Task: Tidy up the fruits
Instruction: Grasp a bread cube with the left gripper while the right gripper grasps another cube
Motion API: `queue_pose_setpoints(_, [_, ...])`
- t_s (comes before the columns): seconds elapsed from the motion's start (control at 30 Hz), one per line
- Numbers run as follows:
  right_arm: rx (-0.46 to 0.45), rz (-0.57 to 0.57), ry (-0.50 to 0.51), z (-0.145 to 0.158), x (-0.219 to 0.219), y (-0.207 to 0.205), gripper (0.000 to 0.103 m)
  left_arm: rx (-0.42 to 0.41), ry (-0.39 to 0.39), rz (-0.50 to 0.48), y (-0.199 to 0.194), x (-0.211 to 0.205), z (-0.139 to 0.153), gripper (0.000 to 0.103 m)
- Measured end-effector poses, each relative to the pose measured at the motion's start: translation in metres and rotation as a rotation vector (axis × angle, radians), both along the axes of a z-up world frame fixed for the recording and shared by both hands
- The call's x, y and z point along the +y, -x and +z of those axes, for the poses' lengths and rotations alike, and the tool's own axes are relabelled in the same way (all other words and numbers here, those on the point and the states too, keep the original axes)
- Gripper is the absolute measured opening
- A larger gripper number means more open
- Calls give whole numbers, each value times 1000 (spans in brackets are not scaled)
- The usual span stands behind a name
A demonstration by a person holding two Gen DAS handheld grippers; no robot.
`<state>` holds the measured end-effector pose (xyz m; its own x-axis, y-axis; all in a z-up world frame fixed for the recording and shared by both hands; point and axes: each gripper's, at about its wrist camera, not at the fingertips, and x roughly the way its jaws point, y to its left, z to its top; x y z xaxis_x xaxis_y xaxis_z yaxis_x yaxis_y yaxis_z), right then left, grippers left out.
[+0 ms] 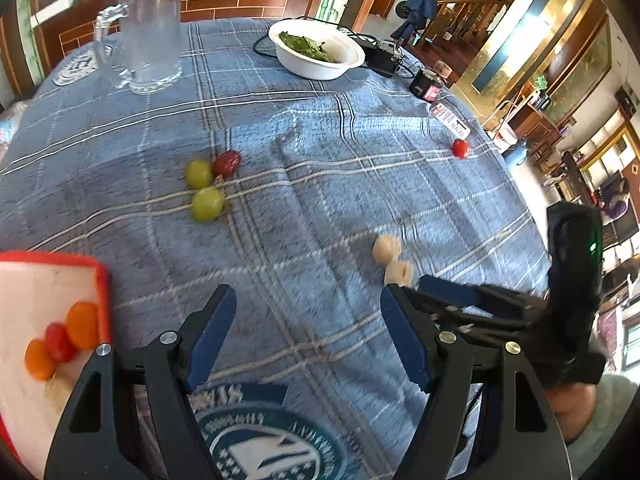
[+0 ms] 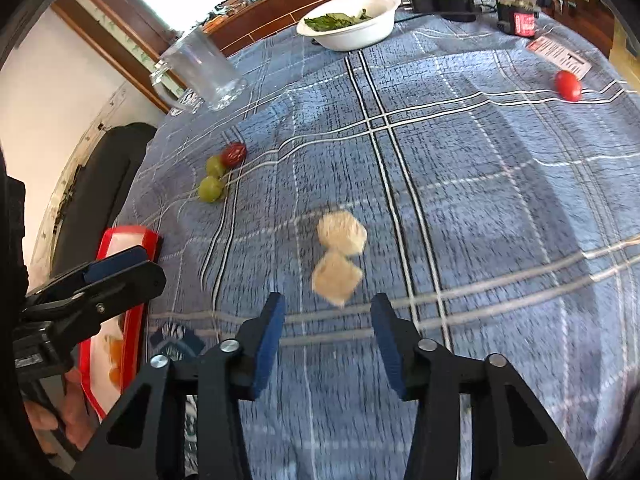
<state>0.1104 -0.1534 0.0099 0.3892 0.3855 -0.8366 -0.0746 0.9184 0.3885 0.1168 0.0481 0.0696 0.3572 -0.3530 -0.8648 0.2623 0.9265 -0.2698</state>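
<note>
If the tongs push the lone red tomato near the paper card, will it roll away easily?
Probably yes. The red tomato looks round and glossy, so it may roll or slip under a sideways push. The soft plaid cloth might slow it. It sits near the table's edge, so a push outward seems risky.

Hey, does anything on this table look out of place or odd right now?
One small red tomato sits alone near the far right edge of the blue plaid tablecloth, beside a printed paper card, apart from the other fruit. Nothing looks spilled or damaged.

Cloth, glass and plastic

Matt woven plaid tablecloth (image 1: 320,128); clear glossy glass mug (image 1: 150,32); smooth white bowl (image 1: 316,56); 2 glossy green grapes (image 1: 204,190); matt black plastic grippers.
</note>
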Motion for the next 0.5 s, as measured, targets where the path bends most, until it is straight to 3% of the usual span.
queue_pose_setpoints(0.17, [21, -11, -10, -8, -1, -11, 30, 36, 26, -7, -21, -15, -8, 74])
queue_pose_setpoints(0.5, [25, -78, -4, 1, -46, 15, 30, 71, -5, -157, -38, -89, -35, 74])
